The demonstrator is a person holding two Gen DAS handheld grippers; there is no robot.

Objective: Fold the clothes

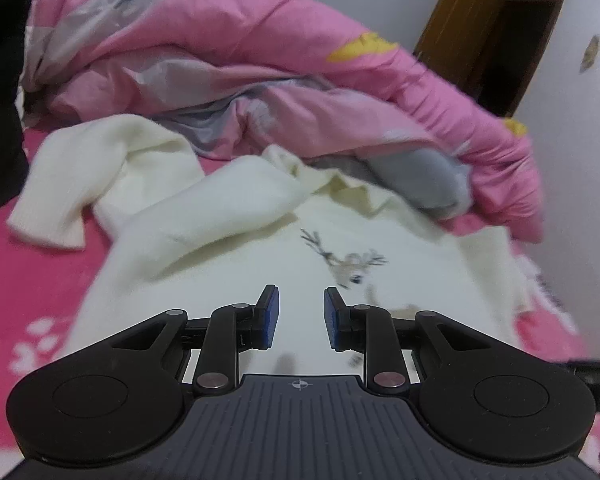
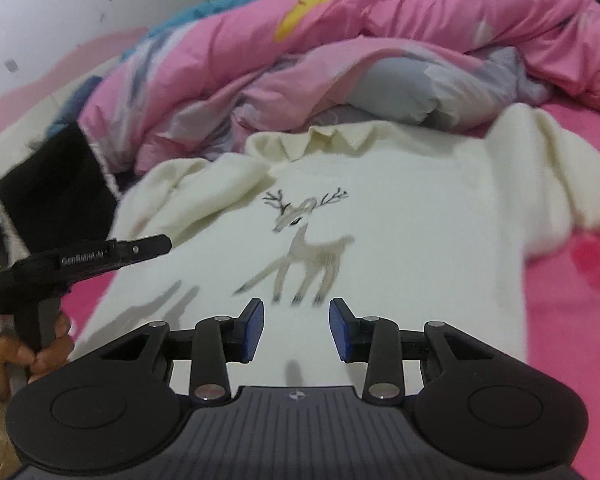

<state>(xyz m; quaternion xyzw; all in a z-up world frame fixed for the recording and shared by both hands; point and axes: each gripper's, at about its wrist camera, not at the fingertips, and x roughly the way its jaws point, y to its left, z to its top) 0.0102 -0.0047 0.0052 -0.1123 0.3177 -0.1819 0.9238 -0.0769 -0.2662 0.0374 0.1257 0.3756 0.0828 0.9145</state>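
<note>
A cream-white, fuzzy knitted sweater point(image 2: 400, 216) with a grey-brown embroidered deer point(image 2: 308, 248) on its chest lay face up on the bright pink bed sheet point(image 2: 572, 320), its ribbed collar toward a rumpled pink quilt point(image 2: 420, 12) of smooth cotton printed with grey, white and yellow patches. The knit looked soft and thick, the quilt thin and creased in long folds.

The left gripper point(image 1: 301, 316), black linkage arms ending in blue pads, hung just above the lower front of the sweater, released, nothing between its pads. The right gripper point(image 2: 296, 328) hovered likewise over the hem below the deer, its pads apart and empty.

The left wrist view showed one sleeve point(image 1: 80, 184) flopped and bent over itself on the sheet, its ribbed cuff lying on the pink, along with white paw prints point(image 1: 36, 344) on the sheet, a brown wooden door frame point(image 1: 460, 40) and a white wall. The right wrist view alone showed the whole deer, the other sleeve point(image 2: 560, 172) spread outward, a black flat object point(image 2: 56, 184) at the quilt's edge, and the left gripper from the side point(image 2: 148, 246) with a person's hand point(image 2: 40, 344) wrapped round its handle.
</note>
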